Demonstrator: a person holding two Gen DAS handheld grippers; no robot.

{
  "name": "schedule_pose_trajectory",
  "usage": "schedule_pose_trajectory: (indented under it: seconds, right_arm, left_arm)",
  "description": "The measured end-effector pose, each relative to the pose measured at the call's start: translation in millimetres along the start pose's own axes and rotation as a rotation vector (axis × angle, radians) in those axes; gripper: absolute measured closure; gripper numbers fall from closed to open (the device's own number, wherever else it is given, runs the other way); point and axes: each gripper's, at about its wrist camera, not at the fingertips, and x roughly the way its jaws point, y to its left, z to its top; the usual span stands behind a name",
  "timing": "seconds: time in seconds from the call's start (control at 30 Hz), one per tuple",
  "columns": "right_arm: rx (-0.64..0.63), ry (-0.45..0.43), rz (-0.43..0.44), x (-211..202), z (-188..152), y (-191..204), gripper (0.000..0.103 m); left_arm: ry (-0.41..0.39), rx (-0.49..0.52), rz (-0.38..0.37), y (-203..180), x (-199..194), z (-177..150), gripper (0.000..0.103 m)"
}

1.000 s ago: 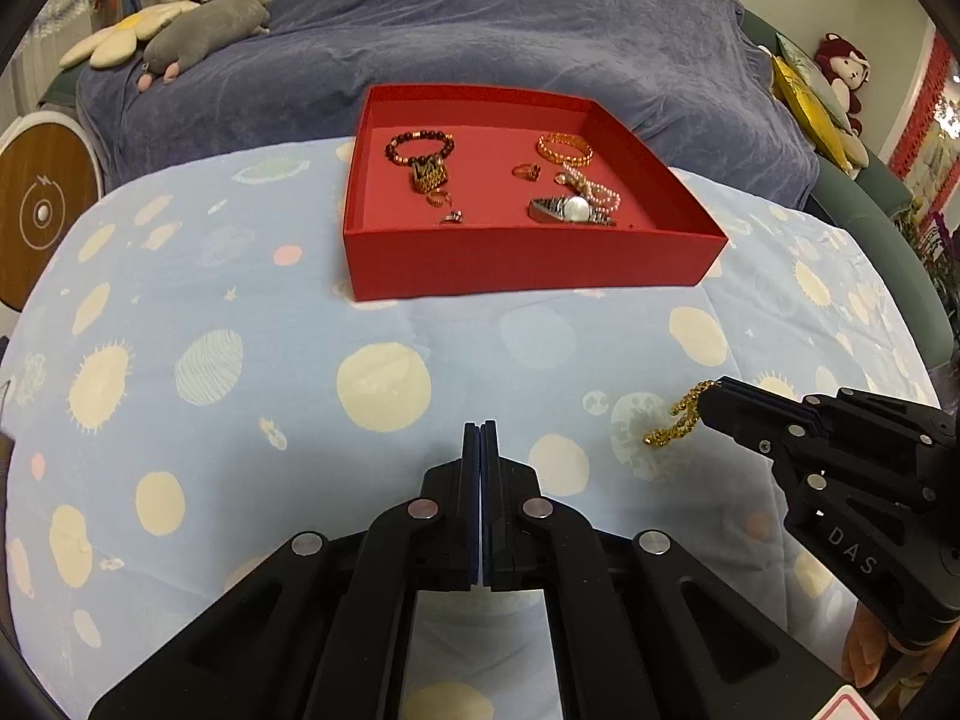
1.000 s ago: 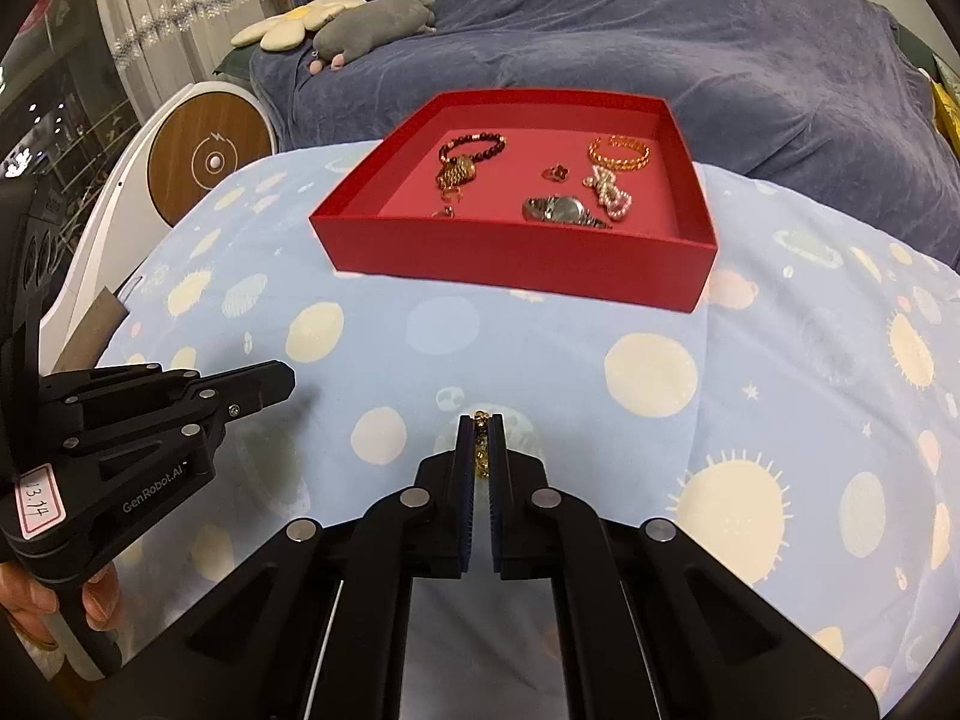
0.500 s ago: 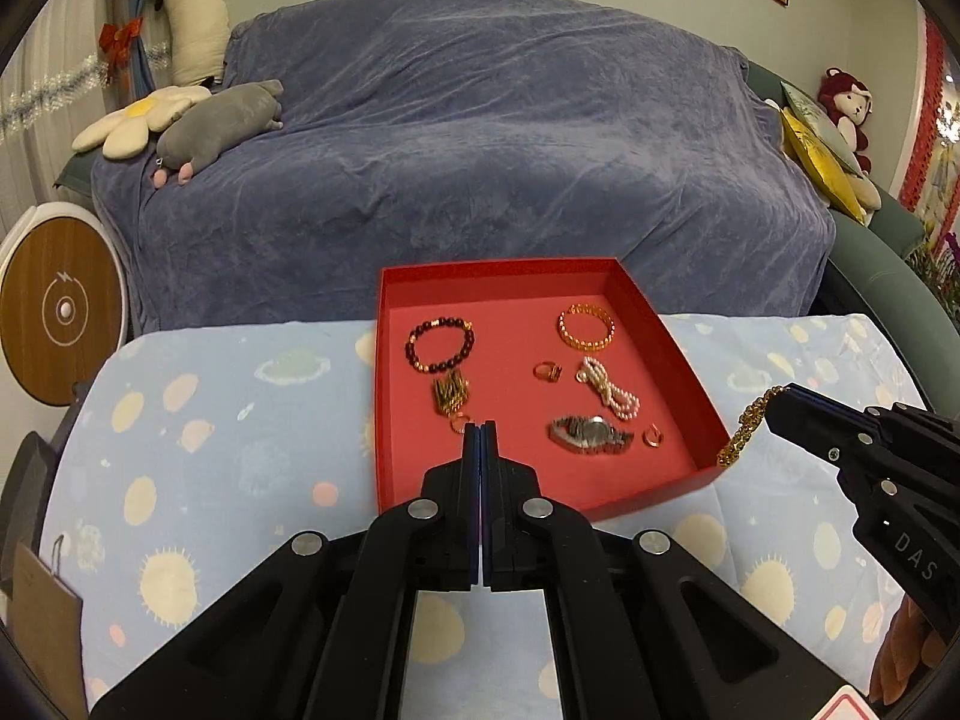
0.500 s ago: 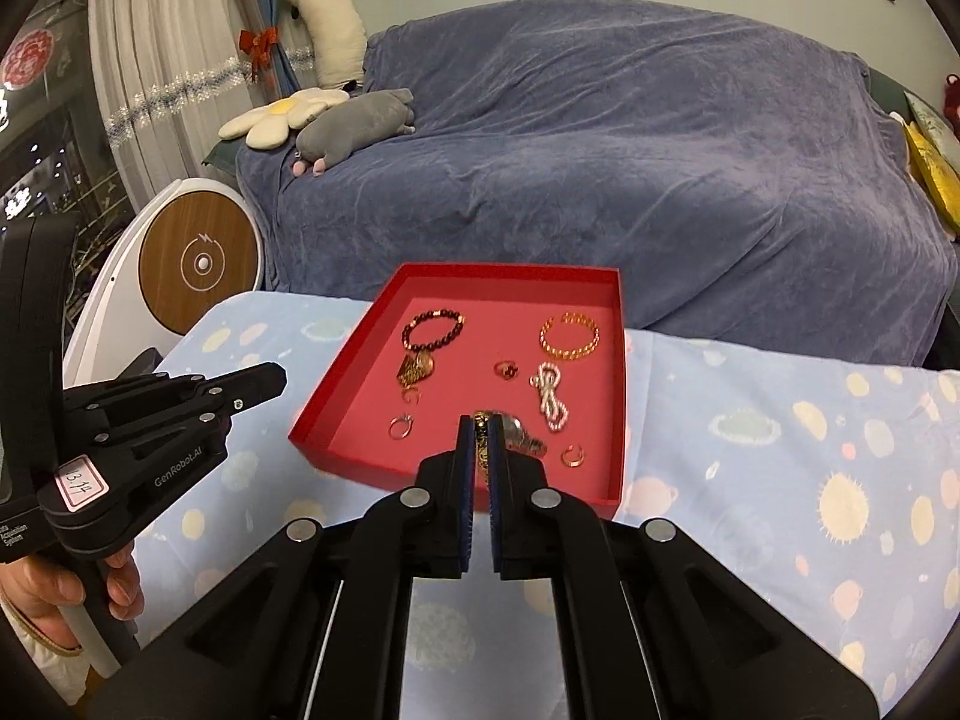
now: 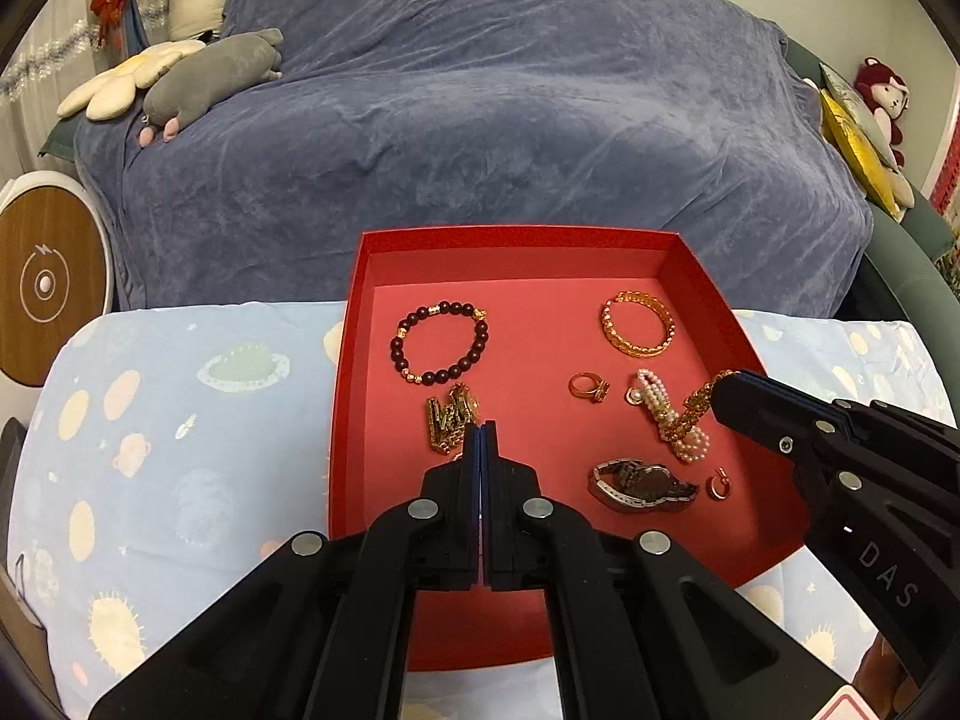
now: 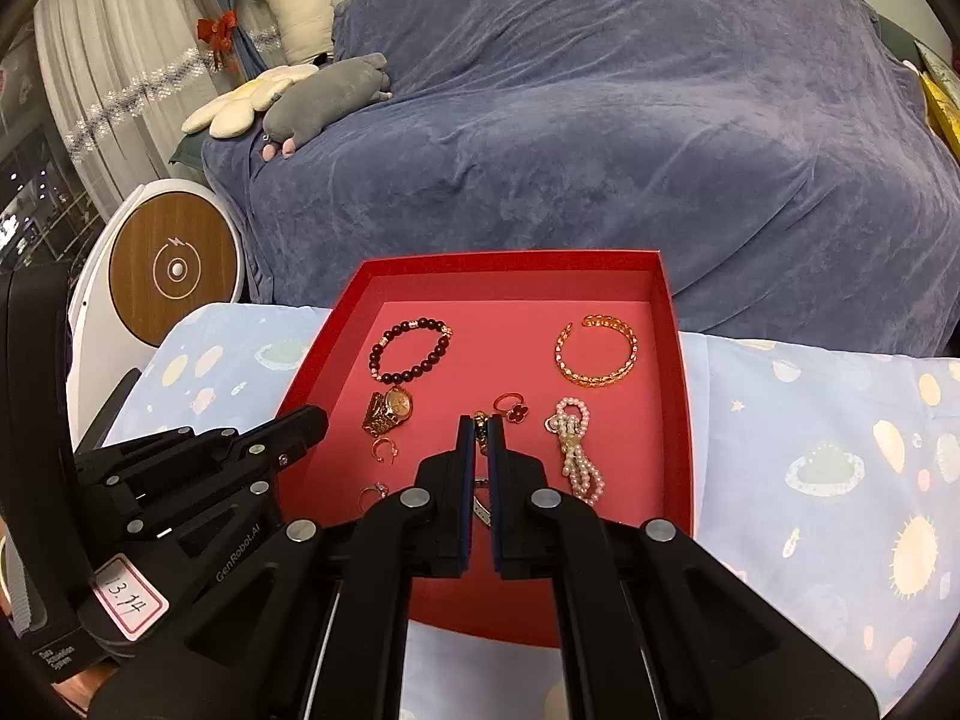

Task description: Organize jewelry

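A red tray (image 5: 351, 360) (image 6: 675, 372) lies on the space-print cloth, holding a dark bead bracelet (image 5: 441, 343) (image 6: 411, 349), a gold bangle (image 5: 637, 324) (image 6: 597, 350), a pearl bracelet (image 5: 657, 405) (image 6: 577, 450), a gold watch (image 6: 390, 409), a silver watch (image 5: 639, 485) and small rings. My right gripper (image 6: 480, 426) is shut on a gold chain (image 5: 693, 411) (image 6: 480, 425) that dangles over the tray's right half. Over the tray's near middle my left gripper (image 5: 481, 429) is shut, with nothing in it.
A sofa under a blue-grey throw (image 5: 510, 108) stands behind the table, with plush toys (image 5: 204, 78) at its left end and a red doll (image 5: 882, 96) at the right. A round wooden-faced device (image 5: 42, 282) stands at the left. Cloth (image 6: 840, 450) spreads either side of the tray.
Both grippers have moved forward from the bare cloth to above the tray, the right one carrying the gold chain along. Both stayed shut.
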Motion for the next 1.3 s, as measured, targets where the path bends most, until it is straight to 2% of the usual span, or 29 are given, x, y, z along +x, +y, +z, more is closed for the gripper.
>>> schedule_pose_trajectory:
  seconds: [0.37, 0.57, 0.63, 0.7, 0.77, 0.83, 1.13, 1.3]
  right_arm:
    - [0.008, 0.020, -0.020, 25, 3, -4, 0.098]
    - [-0.005, 0.018, -0.033, 18, -4, -3, 0.095]
    - [-0.008, 0.014, -0.035, 12, -7, -3, 0.086]
    - [-0.009, 0.011, -0.033, 3, -12, -2, 0.085]
    - [-0.011, 0.009, -0.026, -8, -18, -1, 0.085]
    - [-0.020, 0.002, -0.029, -20, -25, 1, 0.080]
    - [-0.017, -0.034, -0.037, -80, -61, 6, 0.076]
    - [-0.001, -0.051, -0.054, -109, -87, 4, 0.066]
  left_arm:
    - [0.022, -0.010, 0.027, 5, 26, 2, 0.103]
    - [0.010, -0.018, 0.061, 6, 24, 0, 0.091]
    - [0.001, -0.013, 0.077, 4, 18, -2, 0.084]
    - [-0.017, -0.007, 0.099, 1, 10, -5, 0.070]
    - [-0.030, 0.004, 0.104, -3, 0, -8, 0.062]
    - [-0.040, 0.016, 0.099, -9, -12, -13, 0.059]
    - [-0.043, 0.042, 0.071, -33, -59, -44, 0.055]
    - [-0.059, 0.054, 0.087, -43, -84, -68, 0.043]
